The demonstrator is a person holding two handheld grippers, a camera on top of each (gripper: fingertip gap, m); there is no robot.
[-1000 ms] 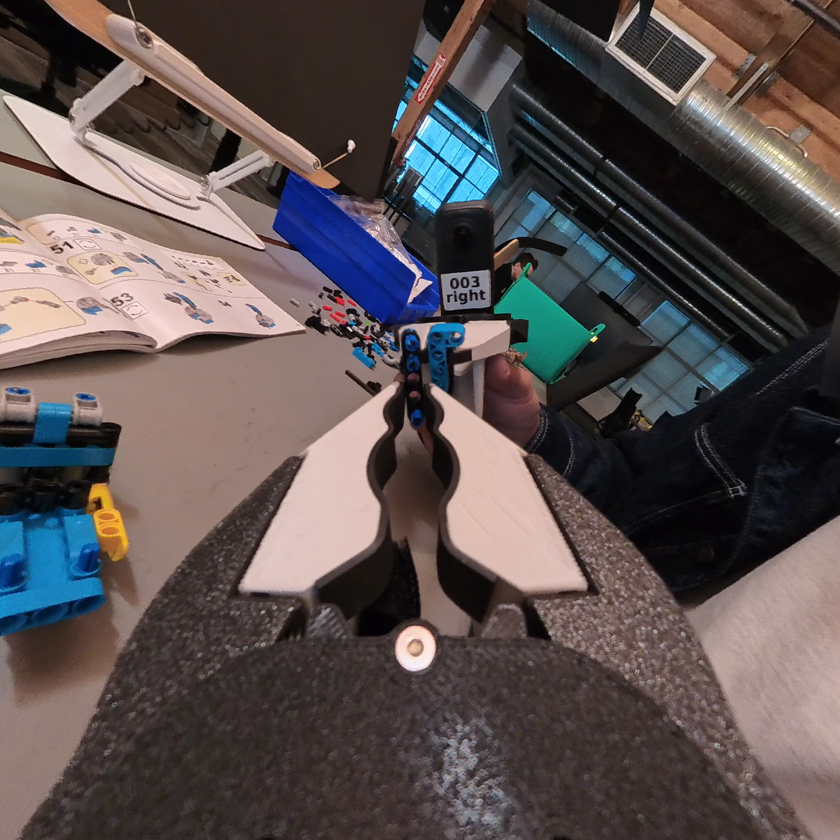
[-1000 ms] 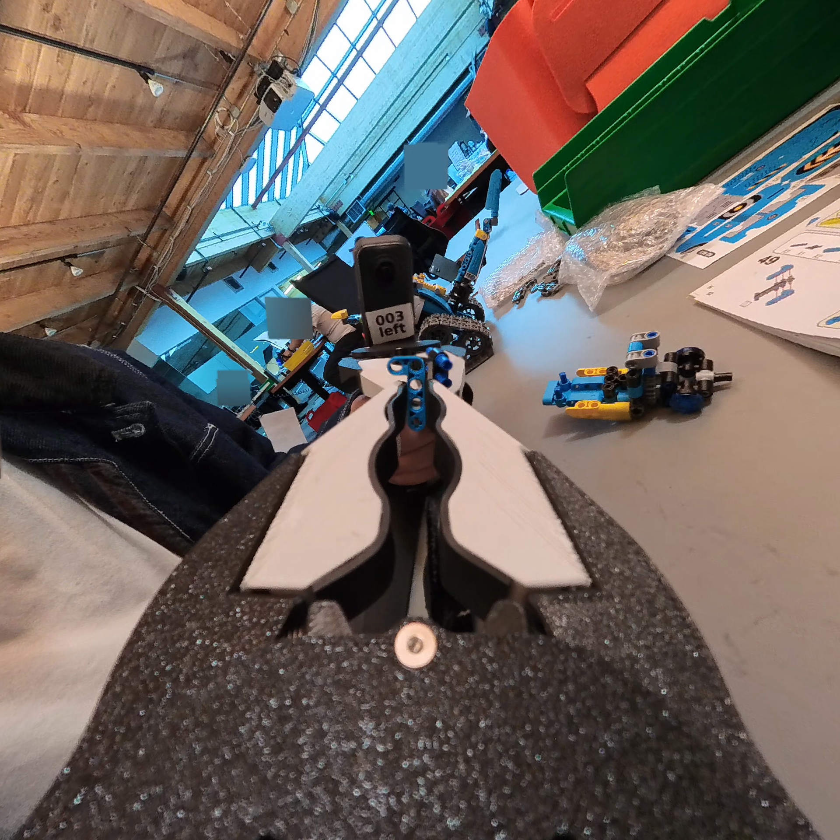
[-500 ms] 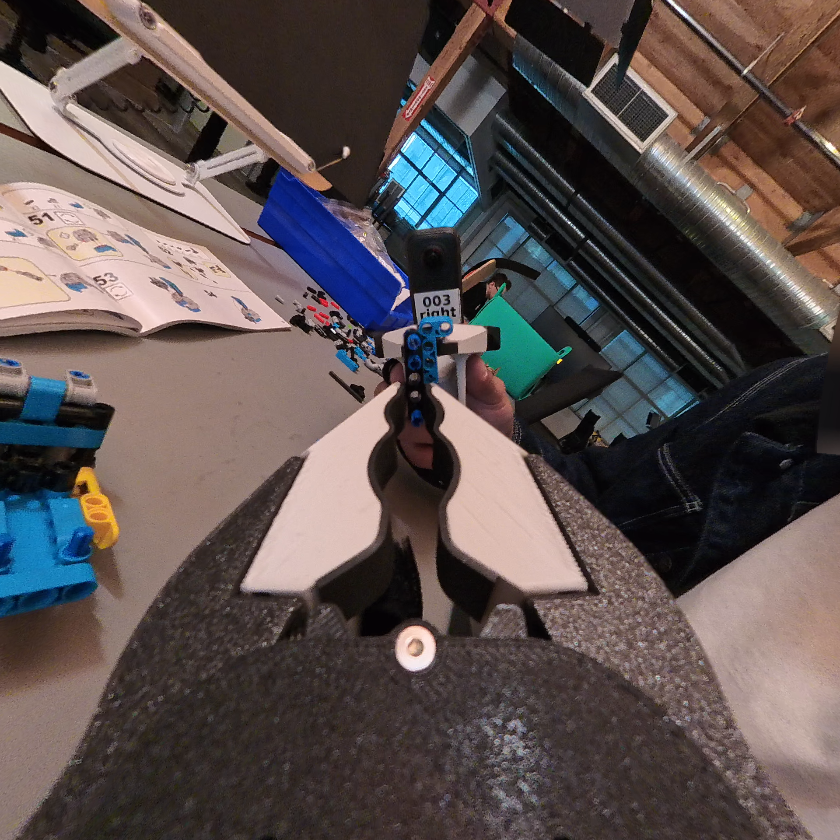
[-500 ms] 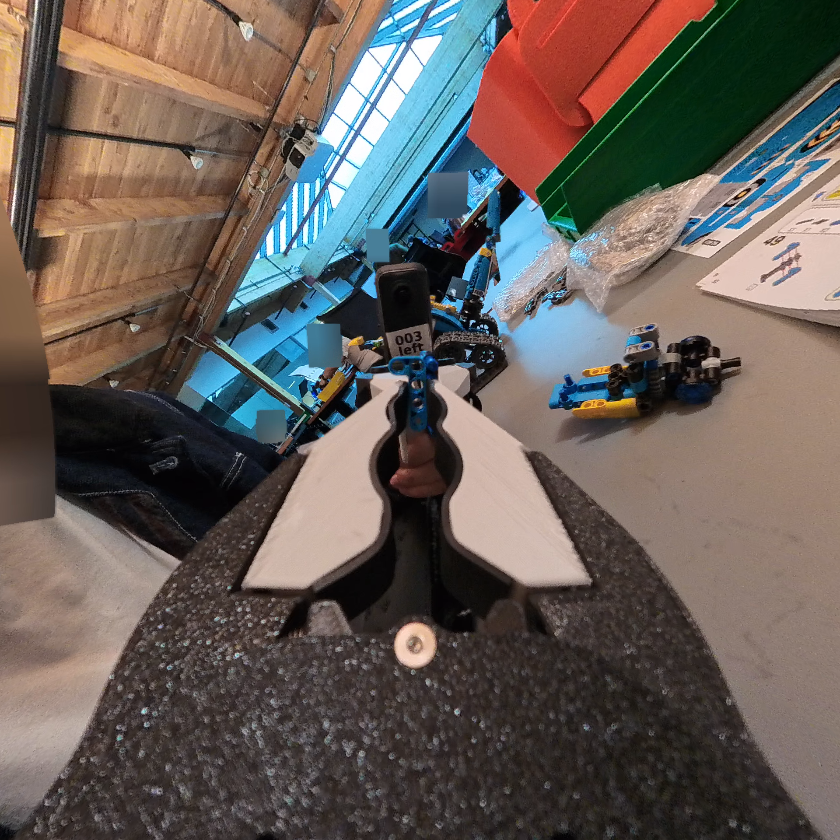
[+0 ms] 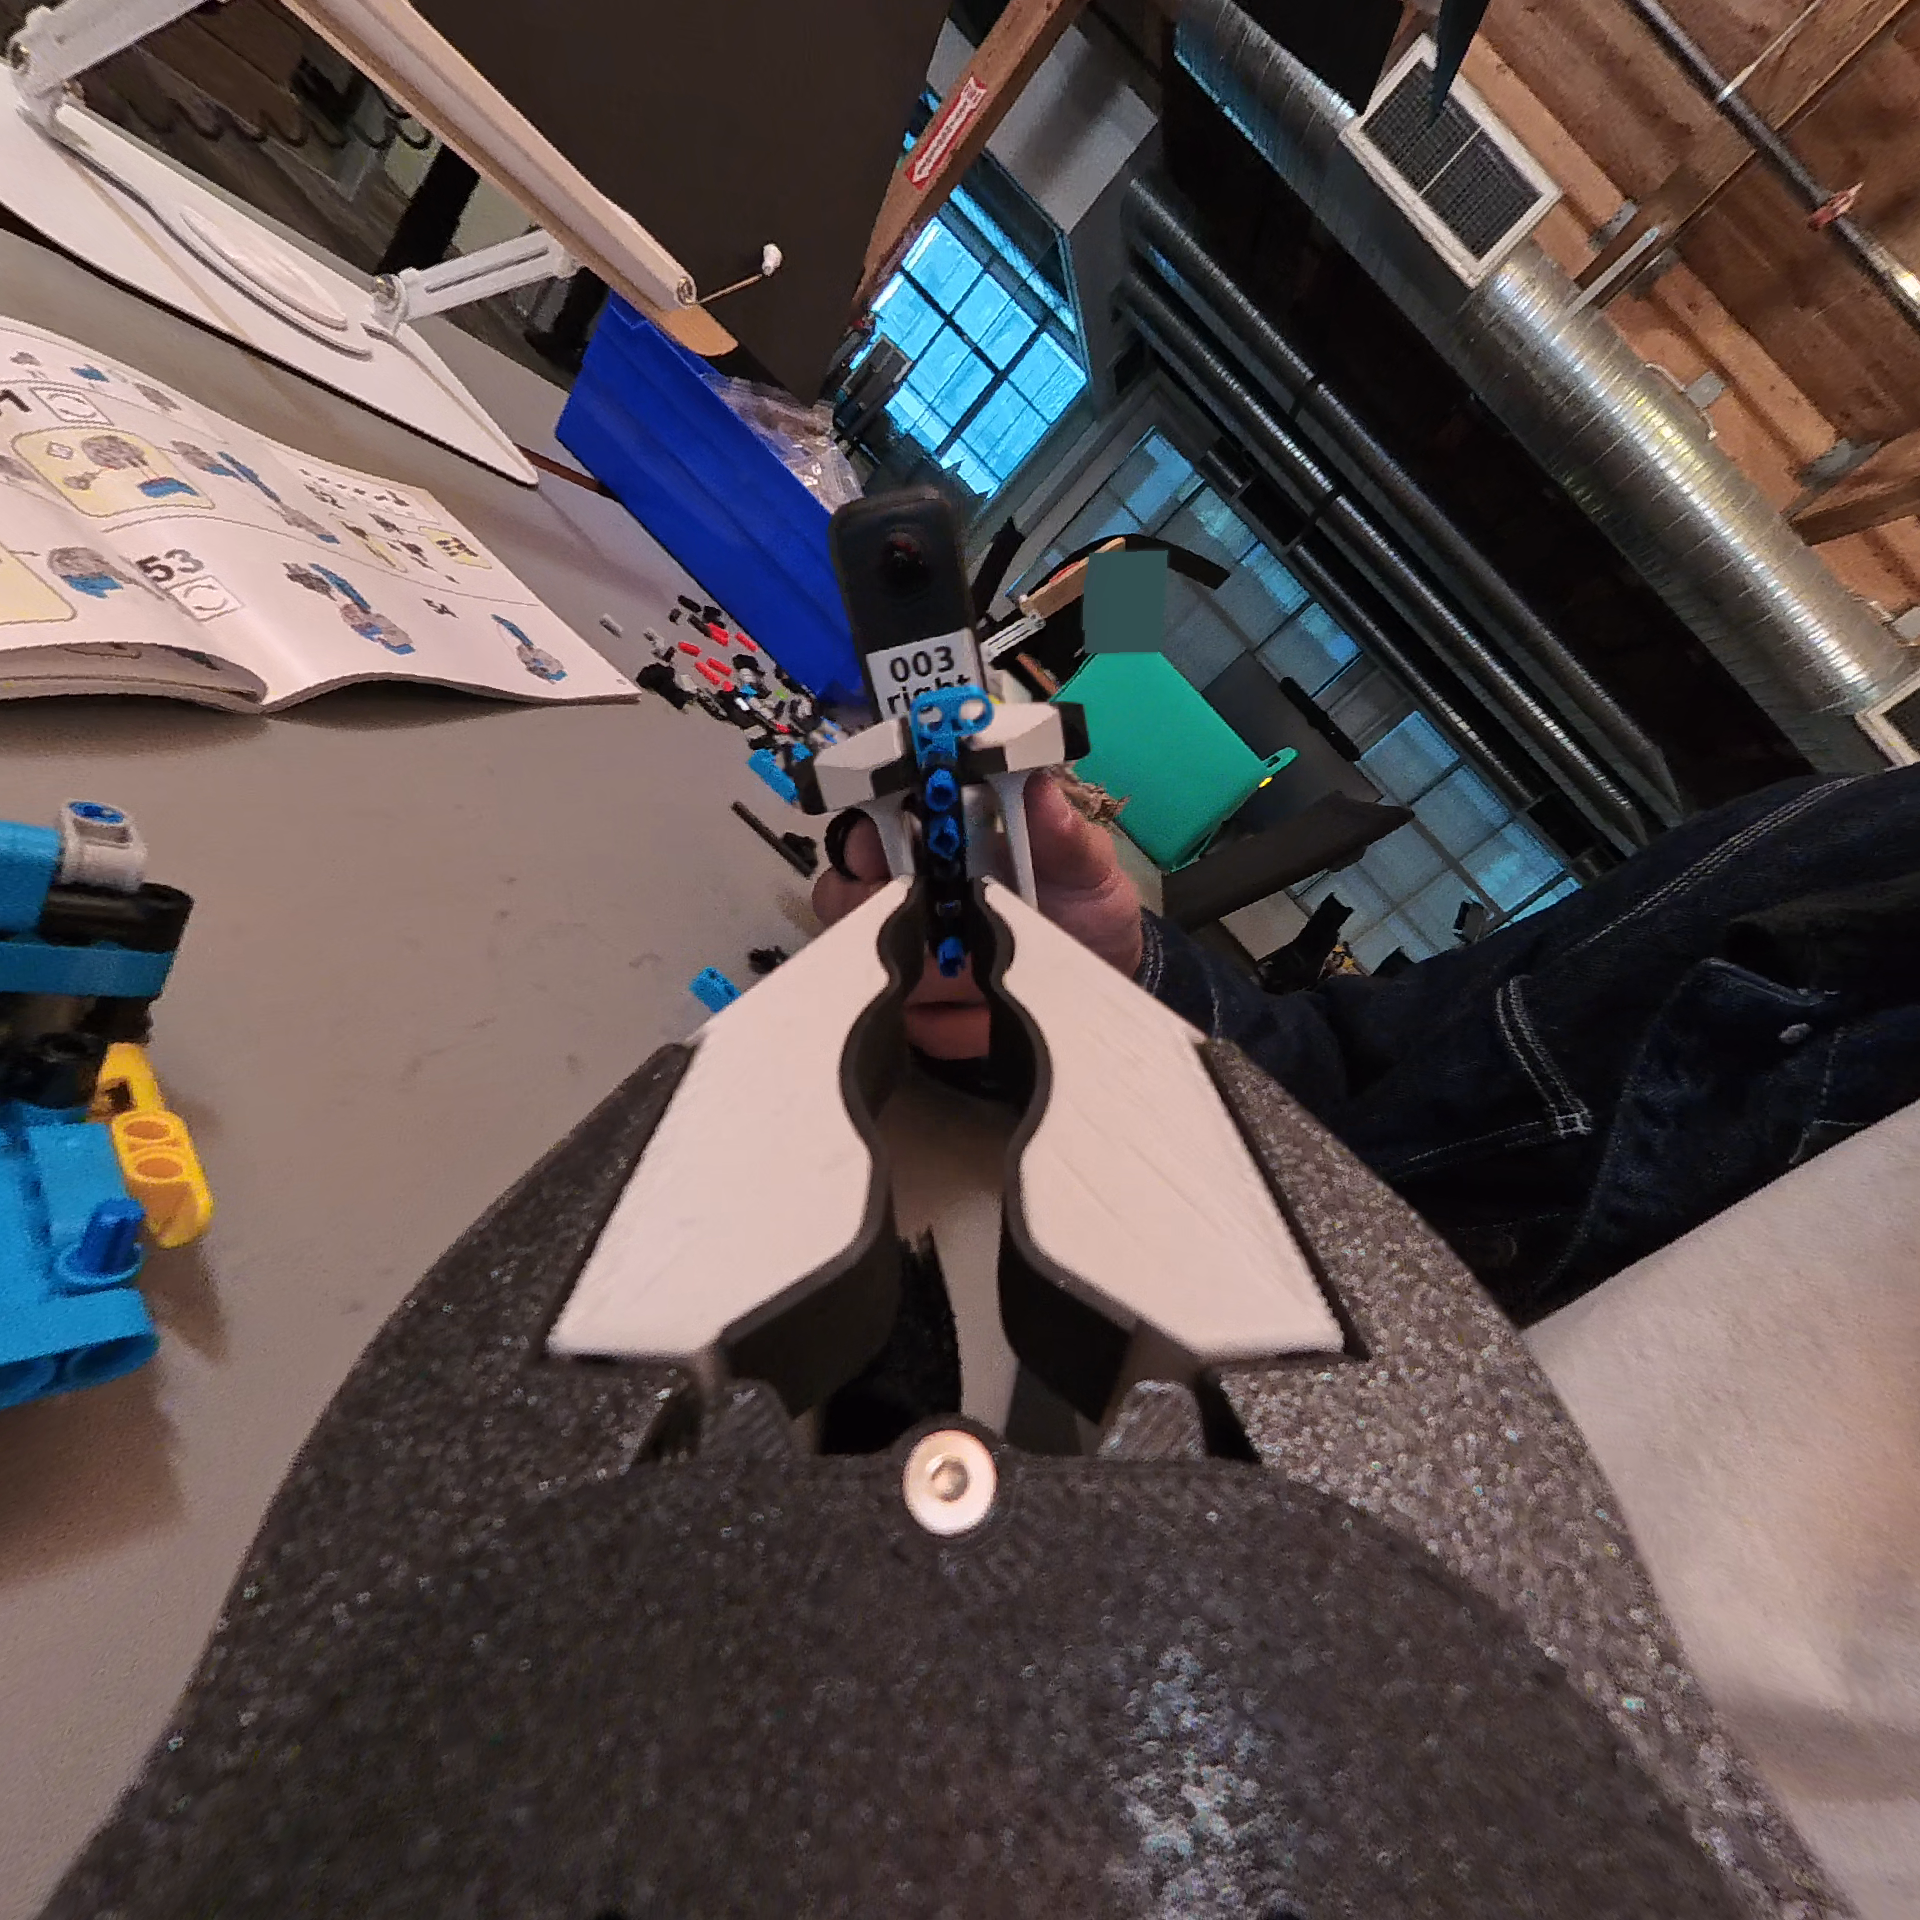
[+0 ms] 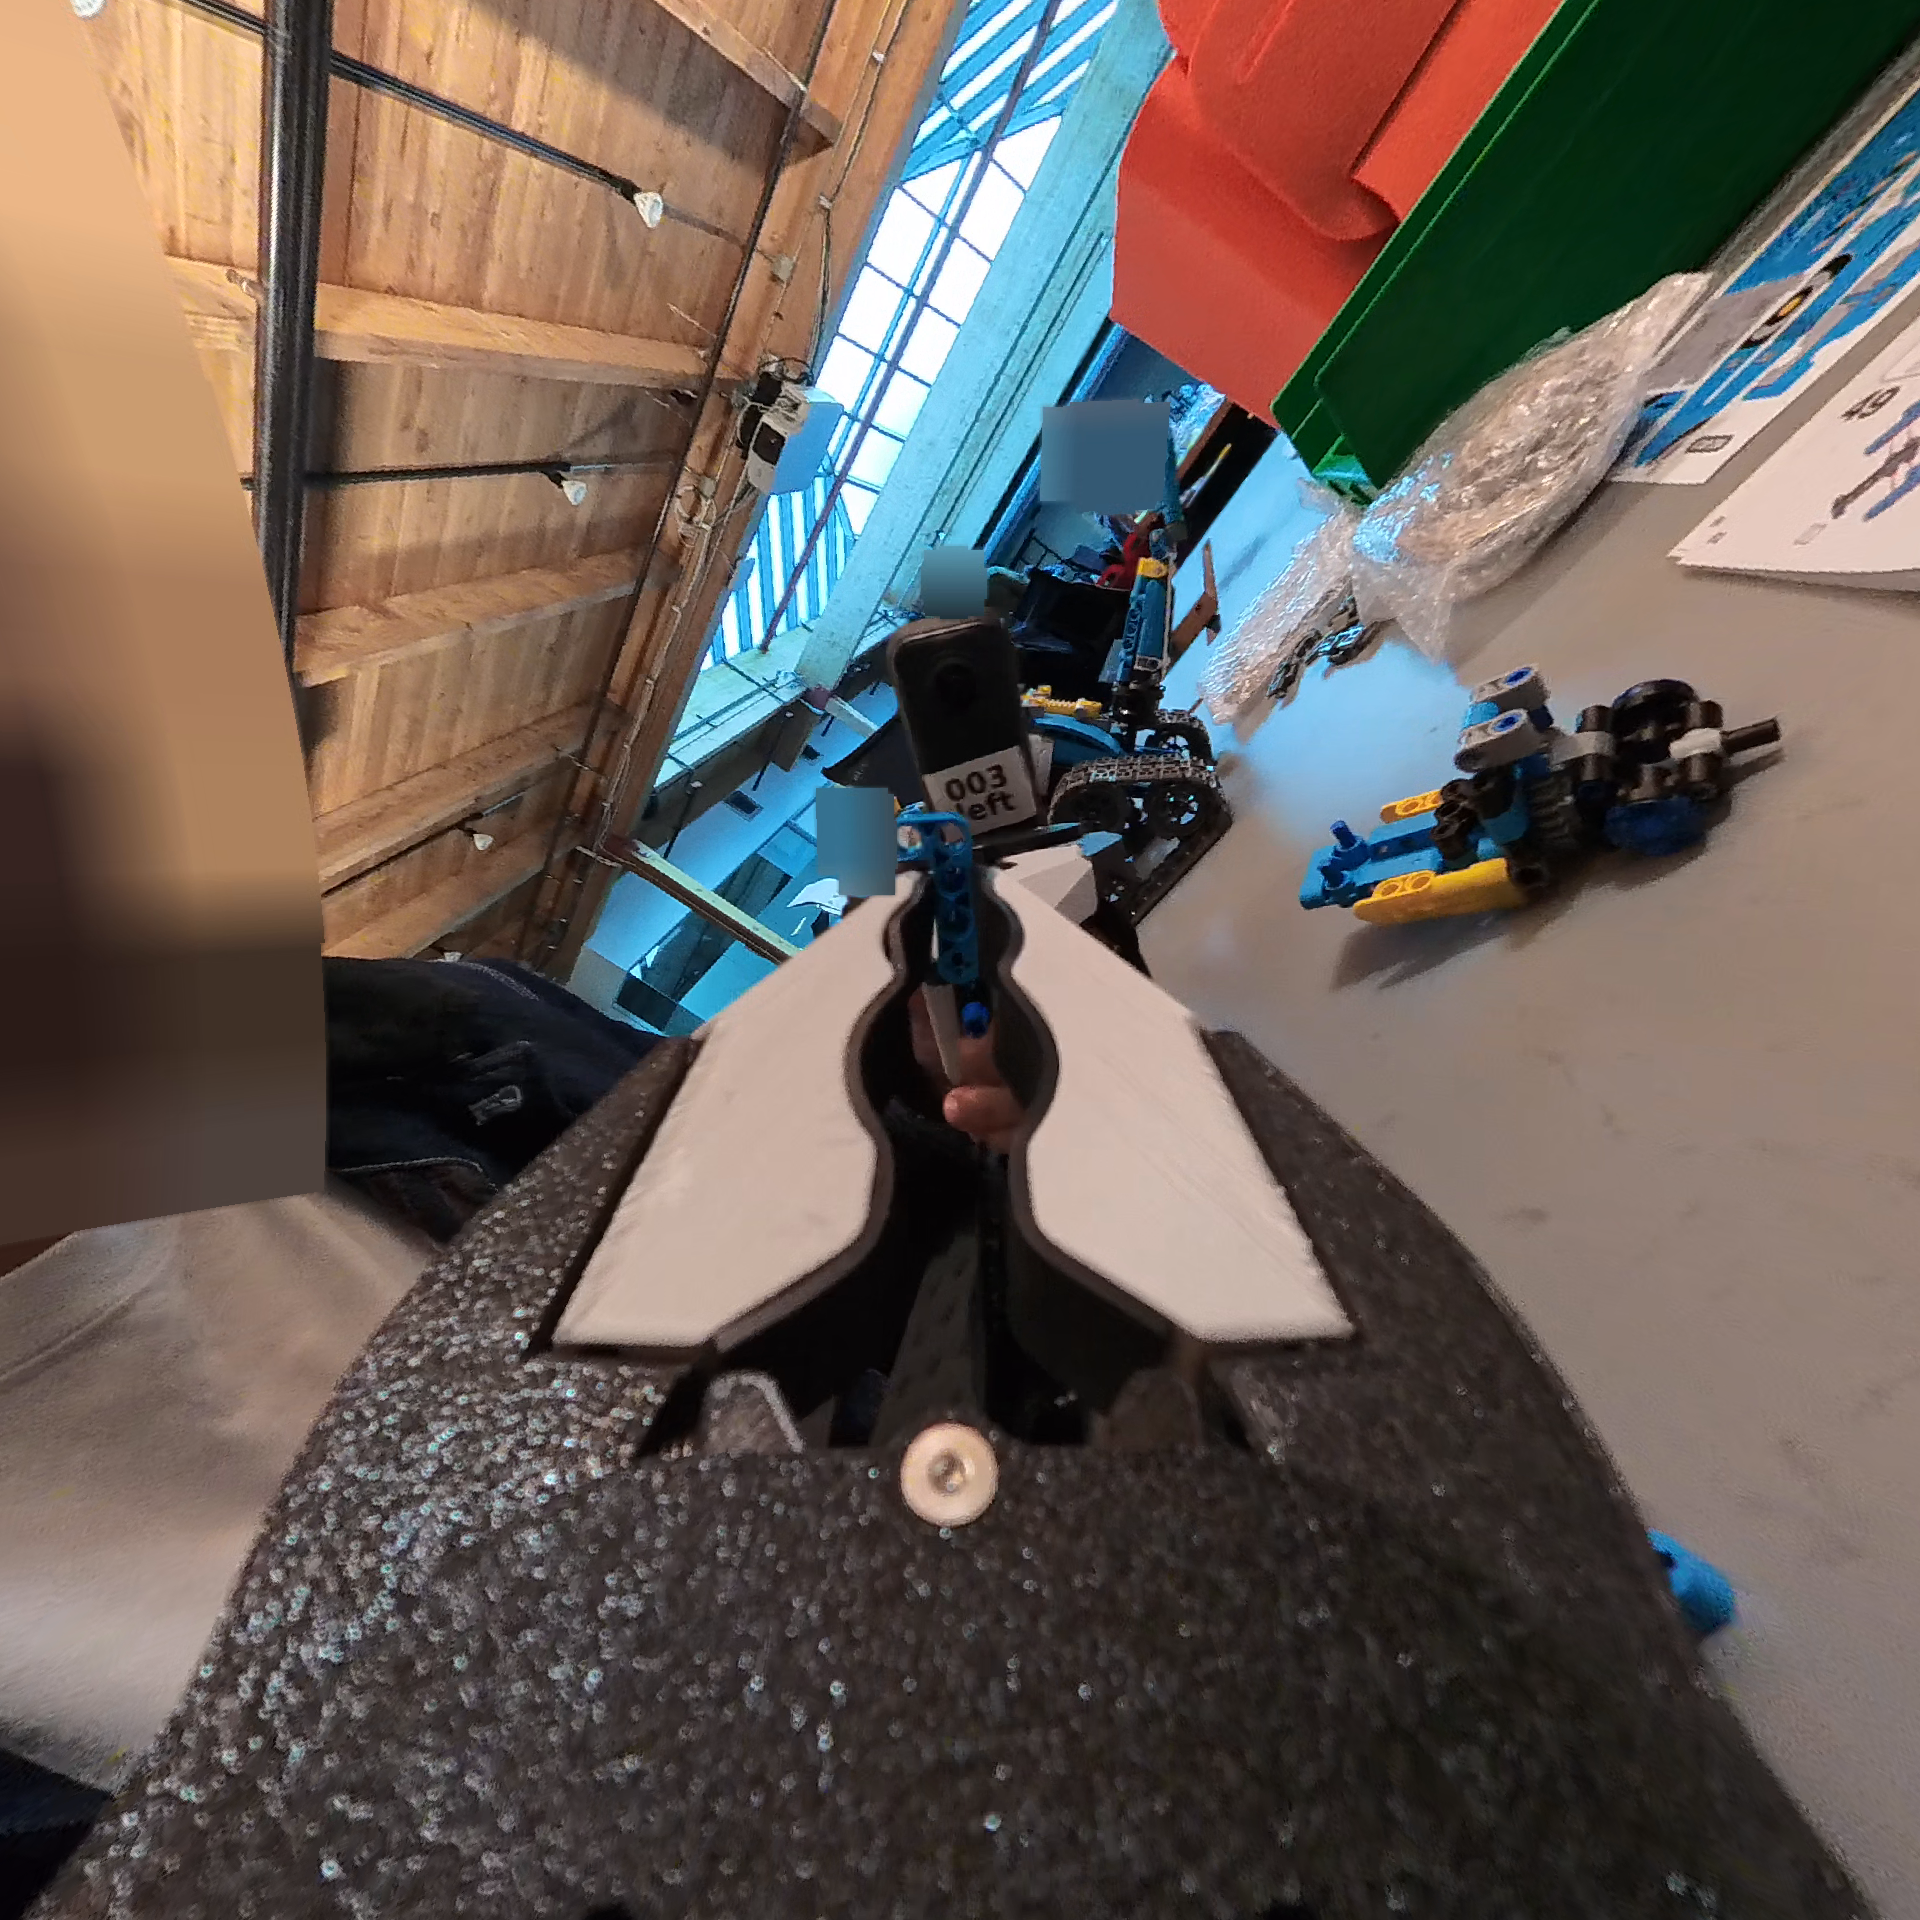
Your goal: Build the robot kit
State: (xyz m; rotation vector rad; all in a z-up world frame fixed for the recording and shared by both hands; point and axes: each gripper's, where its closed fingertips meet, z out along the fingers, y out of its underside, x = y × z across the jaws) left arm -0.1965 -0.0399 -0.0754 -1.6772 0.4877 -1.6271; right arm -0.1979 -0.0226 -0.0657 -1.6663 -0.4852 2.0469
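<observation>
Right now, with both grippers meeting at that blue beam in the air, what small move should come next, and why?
Probably a slow, straight pull apart, keeping both grips closed. The left gripper and the right gripper both pinch the same thin blue beam, held above the grey table; whether its parts are fully seated cannot be told.

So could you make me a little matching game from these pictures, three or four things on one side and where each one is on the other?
Things
1. blue beam
2. instruction booklet
3. blue bin
4. toy vehicle

Places
A. lying open on the grey table
B. pinched between both tongs, above the table
C. standing on the table, apart from both tongs
D. beyond the scattered small parts

Pairs: 1-B, 2-A, 3-D, 4-C
</observation>
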